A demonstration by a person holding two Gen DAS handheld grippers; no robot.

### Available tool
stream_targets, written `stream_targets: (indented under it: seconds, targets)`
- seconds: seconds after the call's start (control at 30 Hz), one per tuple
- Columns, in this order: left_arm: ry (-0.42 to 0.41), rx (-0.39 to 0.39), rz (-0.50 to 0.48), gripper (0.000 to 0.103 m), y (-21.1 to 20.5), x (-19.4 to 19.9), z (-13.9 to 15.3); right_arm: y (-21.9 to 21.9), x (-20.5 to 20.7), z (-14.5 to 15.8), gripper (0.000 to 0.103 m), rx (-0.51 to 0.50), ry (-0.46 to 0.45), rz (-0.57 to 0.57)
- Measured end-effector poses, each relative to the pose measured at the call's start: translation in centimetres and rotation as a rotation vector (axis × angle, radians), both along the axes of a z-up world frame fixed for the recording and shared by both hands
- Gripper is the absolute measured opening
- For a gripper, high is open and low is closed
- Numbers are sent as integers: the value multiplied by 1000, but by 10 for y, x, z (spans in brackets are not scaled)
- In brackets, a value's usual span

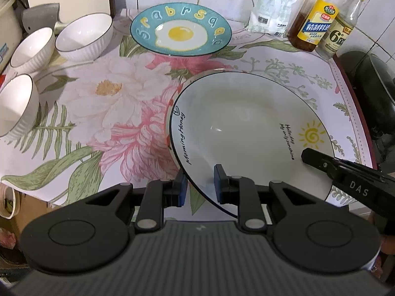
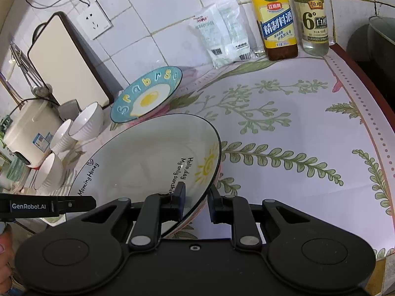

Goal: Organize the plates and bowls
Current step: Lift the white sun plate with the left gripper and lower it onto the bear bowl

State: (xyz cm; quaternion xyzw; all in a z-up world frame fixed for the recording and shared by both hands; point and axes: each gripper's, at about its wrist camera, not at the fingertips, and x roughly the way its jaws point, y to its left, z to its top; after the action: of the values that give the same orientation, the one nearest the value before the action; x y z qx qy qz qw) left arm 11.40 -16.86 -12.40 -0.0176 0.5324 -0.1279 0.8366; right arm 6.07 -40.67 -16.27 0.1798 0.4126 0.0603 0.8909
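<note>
A large white plate (image 1: 242,123) with a sun and "Morning Honey" lettering is tilted above the floral table. My left gripper (image 1: 199,185) is shut on its near left rim. My right gripper (image 2: 196,201) is shut on its right rim, and its finger shows in the left wrist view (image 1: 321,164). The plate also shows in the right wrist view (image 2: 148,162). A blue fried-egg plate (image 1: 180,33) lies at the back by the wall, also in the right wrist view (image 2: 148,96). Three white ribbed bowls (image 1: 84,35) (image 1: 32,46) (image 1: 17,103) stand at the left.
Two sauce bottles (image 2: 274,17) (image 2: 313,17) and a white packet (image 2: 222,37) stand at the back wall. A rice cooker (image 2: 27,133) and a cutting board (image 2: 66,61) are at the left. The table's right edge (image 1: 358,113) curves near a dark pot (image 1: 370,86).
</note>
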Motion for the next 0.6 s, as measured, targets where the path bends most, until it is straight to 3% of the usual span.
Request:
stream_targets:
  seconds: [0.6]
  targets:
    - [60, -9, 27, 21, 4, 3, -14, 19, 0, -6, 24, -112, 33, 4]
